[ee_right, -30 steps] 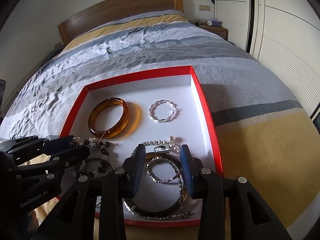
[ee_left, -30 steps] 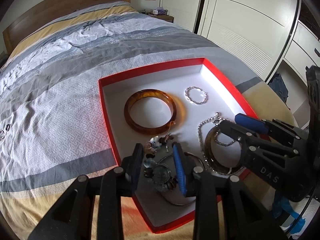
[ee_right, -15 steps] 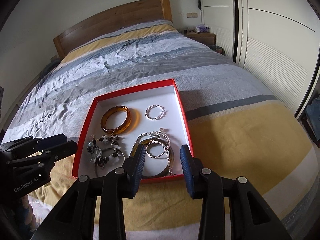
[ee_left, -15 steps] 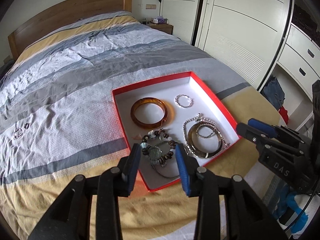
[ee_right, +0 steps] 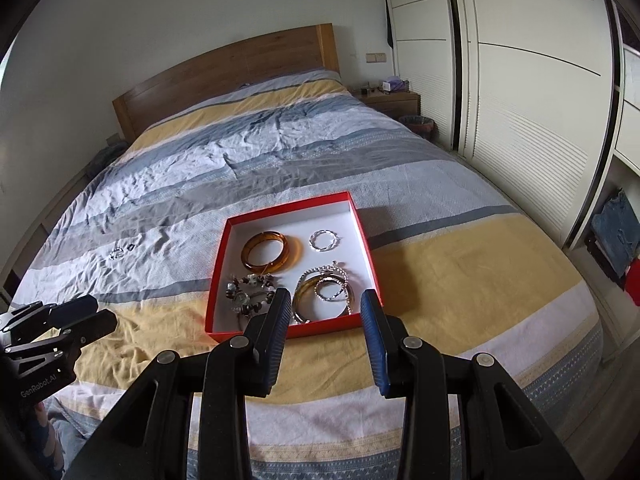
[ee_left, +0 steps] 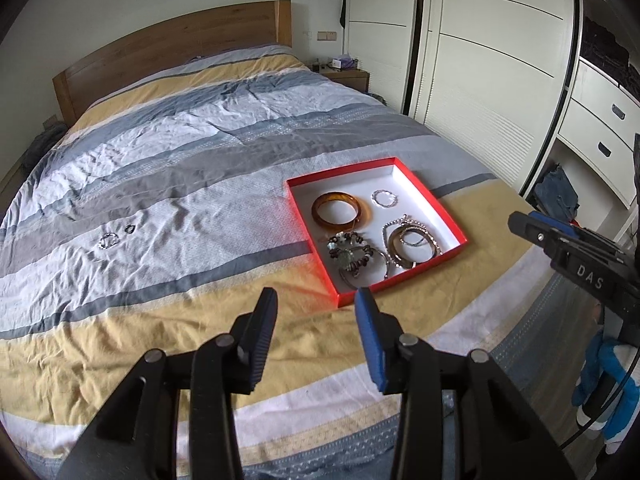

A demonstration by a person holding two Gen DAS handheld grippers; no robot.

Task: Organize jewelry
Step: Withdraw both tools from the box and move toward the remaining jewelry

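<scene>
A red tray with a white floor (ee_left: 430, 196) (ee_right: 362, 228) lies on the bed near its foot. In it are an amber bangle (ee_left: 339, 210) (ee_right: 267, 251), a twisted silver ring bracelet (ee_left: 385, 199) (ee_right: 323, 240), a beaded bracelet (ee_left: 350, 254) (ee_right: 248, 292) and a pile of silver chains and bangles (ee_left: 412, 244) (ee_right: 326, 290). Two small jewelry pieces (ee_left: 114, 237) (ee_right: 121, 252) lie on the bedspread to the left. My left gripper (ee_left: 316, 312) is open and empty, held back above the yellow stripe. My right gripper (ee_right: 326, 312) is open and empty, in front of the tray.
The striped bedspread (ee_left: 180, 168) covers the bed up to a wooden headboard (ee_right: 224, 68). White wardrobe doors (ee_right: 520, 100) stand at the right, with a nightstand (ee_right: 390, 98) at the far end. The floor lies beyond the bed's foot edge.
Both grippers have pulled back and up from the tray, which now looks much smaller and farther. Both stay open and empty. The jewelry in the tray has not moved.
</scene>
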